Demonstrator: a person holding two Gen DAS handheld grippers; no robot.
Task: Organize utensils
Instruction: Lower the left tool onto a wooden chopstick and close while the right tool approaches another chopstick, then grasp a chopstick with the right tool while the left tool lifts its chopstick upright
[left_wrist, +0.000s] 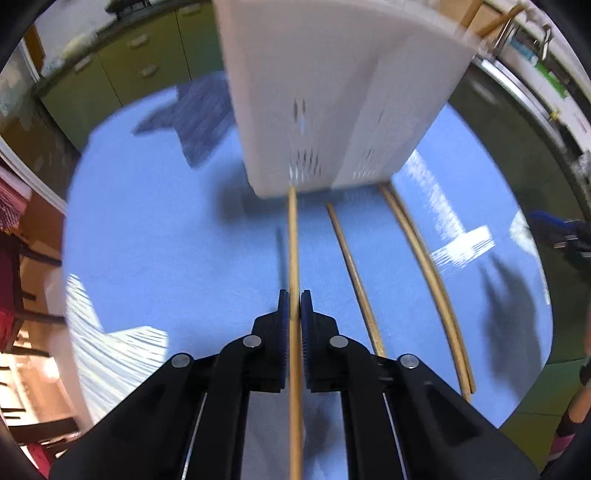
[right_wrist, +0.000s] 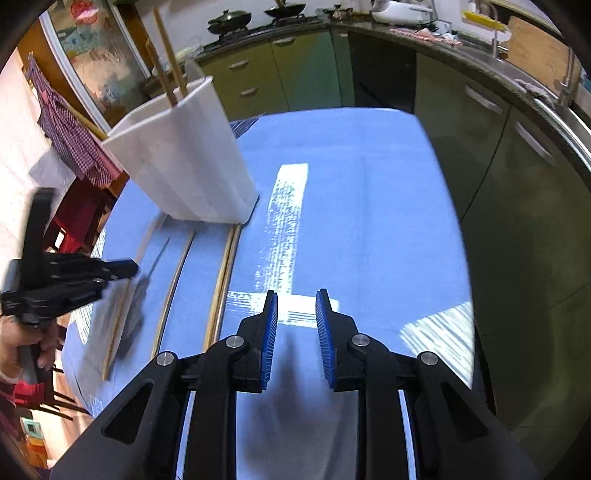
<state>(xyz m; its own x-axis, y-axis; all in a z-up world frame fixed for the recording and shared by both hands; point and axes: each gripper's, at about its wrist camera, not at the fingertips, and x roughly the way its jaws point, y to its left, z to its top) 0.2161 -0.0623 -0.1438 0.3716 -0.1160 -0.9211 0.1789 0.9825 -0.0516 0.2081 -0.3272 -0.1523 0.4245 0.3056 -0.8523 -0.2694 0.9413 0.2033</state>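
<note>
My left gripper (left_wrist: 294, 302) is shut on a wooden chopstick (left_wrist: 293, 243) that points toward the base of a white utensil holder (left_wrist: 325, 92). A single chopstick (left_wrist: 351, 269) and a pair of chopsticks (left_wrist: 424, 266) lie on the blue tablecloth to its right. In the right wrist view my right gripper (right_wrist: 295, 306) is open and empty above the cloth. The holder (right_wrist: 184, 155) stands at the far left there, with chopsticks (right_wrist: 168, 55) sticking out of its top. The left gripper (right_wrist: 122, 269) holds its chopstick (right_wrist: 118, 321) at the left. The single chopstick (right_wrist: 173, 284) and the pair (right_wrist: 221, 284) lie between.
The blue cloth (right_wrist: 369, 221) covers a table with sunlit patches. Green kitchen cabinets (right_wrist: 303, 70) and a counter with pots run behind and to the right. A checked cloth (right_wrist: 66, 136) hangs at the far left. A chair stands off the table's left edge.
</note>
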